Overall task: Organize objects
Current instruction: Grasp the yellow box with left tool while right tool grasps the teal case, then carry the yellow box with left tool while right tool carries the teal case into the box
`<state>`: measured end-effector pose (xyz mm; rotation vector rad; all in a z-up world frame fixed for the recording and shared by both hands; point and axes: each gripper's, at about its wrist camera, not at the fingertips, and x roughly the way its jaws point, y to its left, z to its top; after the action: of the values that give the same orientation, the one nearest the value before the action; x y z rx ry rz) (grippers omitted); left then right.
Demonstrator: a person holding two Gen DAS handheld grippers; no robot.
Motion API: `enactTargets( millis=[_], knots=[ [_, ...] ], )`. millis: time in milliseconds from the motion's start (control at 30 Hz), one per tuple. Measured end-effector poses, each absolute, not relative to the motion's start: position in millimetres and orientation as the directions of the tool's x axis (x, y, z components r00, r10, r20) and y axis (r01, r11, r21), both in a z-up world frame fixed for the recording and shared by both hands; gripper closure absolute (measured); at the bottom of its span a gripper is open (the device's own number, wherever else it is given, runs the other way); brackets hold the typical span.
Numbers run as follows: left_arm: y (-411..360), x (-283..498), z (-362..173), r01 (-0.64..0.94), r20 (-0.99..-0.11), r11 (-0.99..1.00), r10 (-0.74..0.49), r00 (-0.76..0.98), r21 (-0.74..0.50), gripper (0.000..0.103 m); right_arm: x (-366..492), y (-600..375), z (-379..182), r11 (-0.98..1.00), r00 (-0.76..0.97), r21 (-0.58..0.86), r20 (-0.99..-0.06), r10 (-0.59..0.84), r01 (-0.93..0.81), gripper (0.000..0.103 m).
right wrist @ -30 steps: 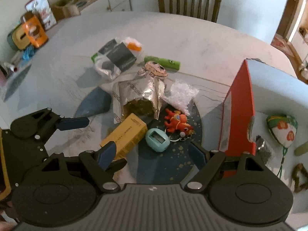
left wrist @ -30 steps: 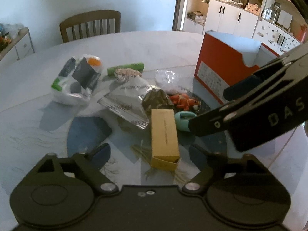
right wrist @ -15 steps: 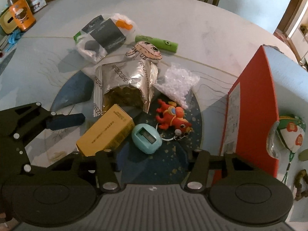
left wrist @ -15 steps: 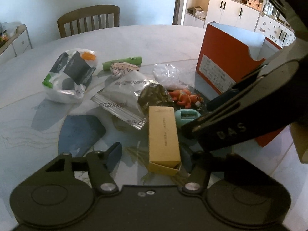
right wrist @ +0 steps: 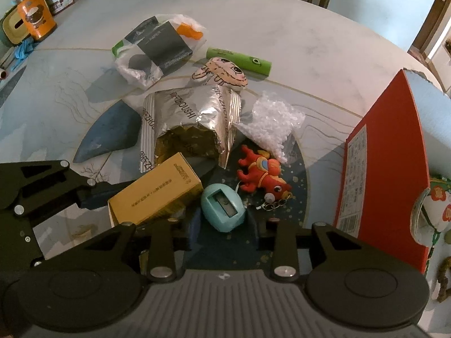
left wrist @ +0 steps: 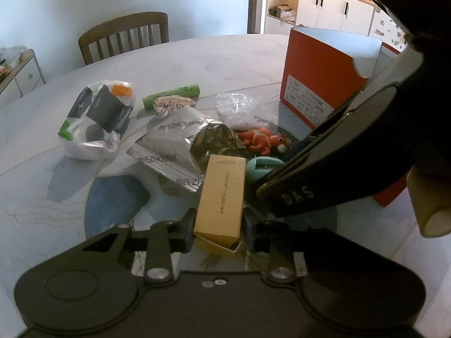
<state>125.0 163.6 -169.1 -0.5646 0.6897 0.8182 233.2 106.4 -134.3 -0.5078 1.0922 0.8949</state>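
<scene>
I have my left tool (left wrist: 218,226) set narrow around the near end of the long yellow cardboard carton (left wrist: 222,200), a finger on each side touching or almost touching it, because that end is its slim, easy grip. The carton lies flat on the table (left wrist: 197,56), just beside the crumpled silver foil pouch (left wrist: 180,146). My right tool (right wrist: 225,225) stands wide and empty around the teal egg-shaped sharpener (right wrist: 224,207) beside the carton, likely my next pick for the tall orange box (right wrist: 386,152).
</scene>
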Motion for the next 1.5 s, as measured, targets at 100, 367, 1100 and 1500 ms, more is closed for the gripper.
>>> enactTargets(
  millis=[100, 367, 1100, 1500],
  knots=[
    [163, 124, -169, -0.805, -0.741, 0.563, 0.456, 0.493, -0.189, 0.074, 232, 104, -134, 0.569, 0.178, 0.073, -0.911, 0.373, -0.819, 0.07],
    [155, 120, -166, -0.808, -0.749, 0.557, 0.448, 0.488, -0.192, 0.075, 225, 91, -122, 0.598, 0.195, 0.089, -0.898, 0.394, -0.797, 0.07],
    [117, 95, -94, -0.819, -0.668, 0.536, 0.536, 0.517, -0.204, 0.075, 207, -1, -29, 0.633, 0.229, 0.226, -0.8, 0.554, -0.741, 0.07],
    [102, 135, -49, -0.782, -0.616, 0.591, 0.545, 0.569, -0.2, 0.075, 229, -68, -13, 0.679, 0.279, 0.258, -0.77, 0.574, -0.687, 0.07]
  ],
)
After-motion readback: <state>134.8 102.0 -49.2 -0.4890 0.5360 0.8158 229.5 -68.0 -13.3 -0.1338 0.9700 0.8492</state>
